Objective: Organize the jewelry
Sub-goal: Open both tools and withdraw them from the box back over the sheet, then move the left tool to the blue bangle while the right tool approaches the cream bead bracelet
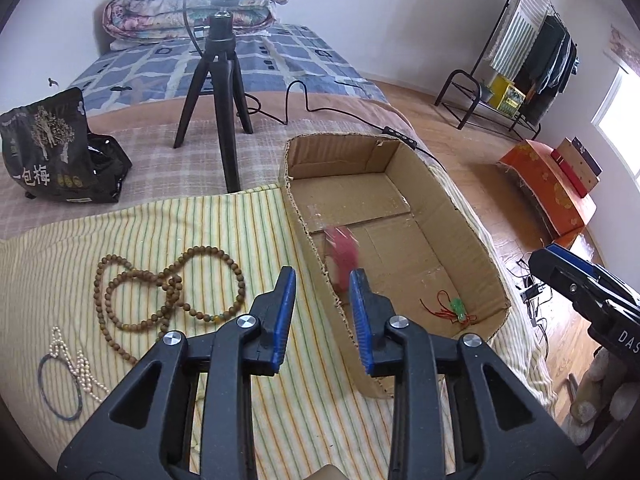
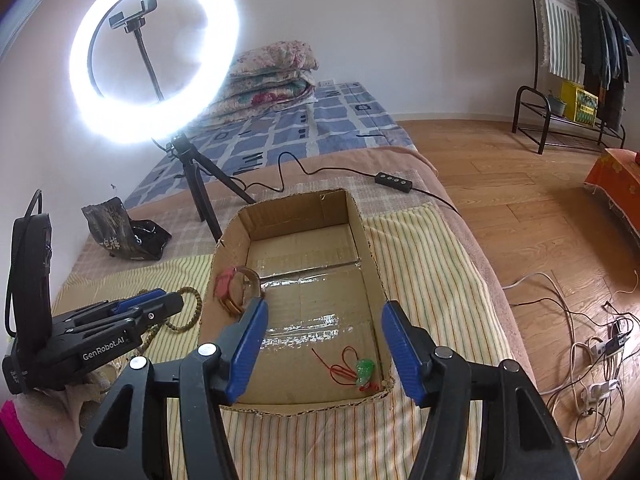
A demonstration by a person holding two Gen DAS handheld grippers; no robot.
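The jewelry lay in two lots: a red-tasselled bangle (image 2: 236, 288), blurred as if dropping, at the left wall of the cardboard box (image 2: 362, 220), and a green pendant on red cord (image 2: 362, 372) at its near right corner. The left tongs (image 1: 322, 280) stood narrowly parted and empty above the box's left wall; the right tongs (image 2: 322, 316) stood wide and empty over the box. Left of the box, the wooden bead strand (image 1: 172, 292), pearl string (image 1: 76, 360) and dark bangle (image 1: 60, 384) waited on the striped cloth (image 1: 200, 232). Judging risks: the looped beads could tangle or slip, and reaching tongs might snag the box wall.
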